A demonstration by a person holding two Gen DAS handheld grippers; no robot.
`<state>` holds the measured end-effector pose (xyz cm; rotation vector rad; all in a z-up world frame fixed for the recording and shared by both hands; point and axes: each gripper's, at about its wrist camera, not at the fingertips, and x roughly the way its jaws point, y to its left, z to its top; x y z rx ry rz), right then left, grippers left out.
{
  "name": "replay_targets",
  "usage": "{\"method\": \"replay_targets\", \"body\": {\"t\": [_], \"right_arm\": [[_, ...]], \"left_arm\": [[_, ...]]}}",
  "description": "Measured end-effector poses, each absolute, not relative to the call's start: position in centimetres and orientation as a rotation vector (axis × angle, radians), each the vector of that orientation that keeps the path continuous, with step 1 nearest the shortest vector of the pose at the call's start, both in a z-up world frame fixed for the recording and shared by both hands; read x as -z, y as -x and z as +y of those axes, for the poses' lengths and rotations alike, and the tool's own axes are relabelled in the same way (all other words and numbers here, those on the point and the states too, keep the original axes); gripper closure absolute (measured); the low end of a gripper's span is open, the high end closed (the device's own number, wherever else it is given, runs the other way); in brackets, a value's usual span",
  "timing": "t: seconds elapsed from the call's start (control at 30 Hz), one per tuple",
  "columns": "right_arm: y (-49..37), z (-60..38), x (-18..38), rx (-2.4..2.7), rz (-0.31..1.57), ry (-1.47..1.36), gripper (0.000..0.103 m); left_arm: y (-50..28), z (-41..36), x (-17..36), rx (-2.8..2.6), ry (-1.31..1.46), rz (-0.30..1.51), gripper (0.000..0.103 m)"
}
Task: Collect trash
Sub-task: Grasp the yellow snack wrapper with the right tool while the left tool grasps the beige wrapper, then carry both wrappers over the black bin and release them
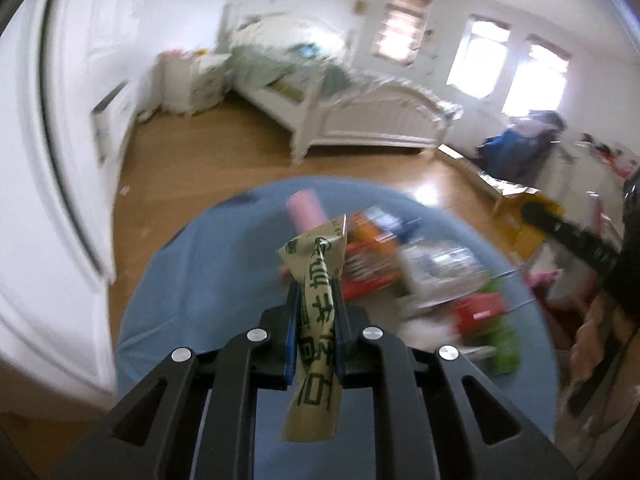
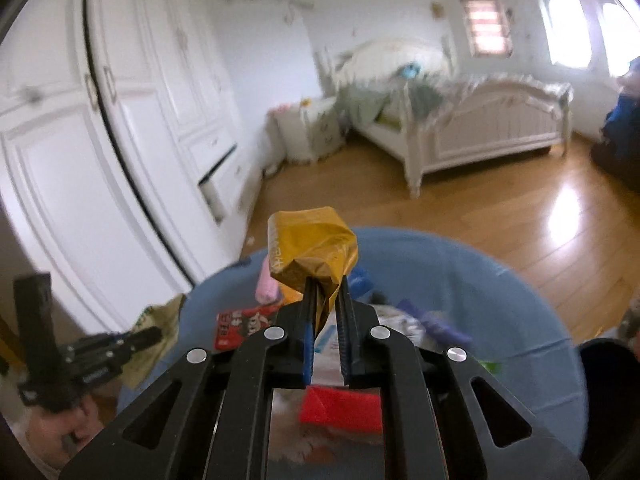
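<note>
My left gripper [image 1: 316, 292] is shut on a tan paper wrapper with green characters [image 1: 316, 320], held above a round table with a blue cloth [image 1: 192, 272]. My right gripper [image 2: 326, 296] is shut on a crumpled gold foil wrapper [image 2: 312, 246] above the same blue table [image 2: 500, 300]. Trash lies on the table: a pink roll [image 1: 306, 210], red and orange packets [image 1: 366, 264], a clear plastic pack [image 1: 440, 268], green and red wrappers [image 1: 486, 320]. A red packet [image 2: 340, 410] lies below the right gripper. The left gripper with the tan wrapper shows at the left of the right wrist view [image 2: 132, 340].
White wardrobe doors [image 2: 120, 120] stand at left, with one drawer open [image 2: 218, 184]. A white bed [image 2: 480, 128] and a nightstand [image 2: 312, 128] stand at the far wall. Wooden floor [image 2: 520, 208] lies beyond the table. Blue clothes on a chair [image 1: 516, 148] and clutter stand at right.
</note>
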<state>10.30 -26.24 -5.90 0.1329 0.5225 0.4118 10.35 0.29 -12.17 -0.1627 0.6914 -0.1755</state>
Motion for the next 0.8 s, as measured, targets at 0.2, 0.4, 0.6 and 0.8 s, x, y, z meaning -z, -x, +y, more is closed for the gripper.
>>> {"method": "replay_targets", "body": {"t": [0.2,0.4,0.6,0.8], "right_arm": [[-5.9,-32.5,4.6,-0.275,0.434,-0.152,0.092],[-2.4,-39.7,5.3,-0.125,0.412,-0.168,0.092],[0.3,-46.6,7.9,0.045,0.431,-0.188,0.092],[1.3,-51.0,11.0,0.185,0.477,-0.186,0.092]], "left_arm": [[-10.1,-7.0,8.4,0.347,0.109,0.613,0.088],[-11.1,-15.1,7.4,0.511,0.054,0.616,0.088],[-12.5,-23.0,9.0,0.687,0.046,0.669,0.088],[-14.3,-29.9,12.0,0.799,0.066,0.777,0.088]]}}
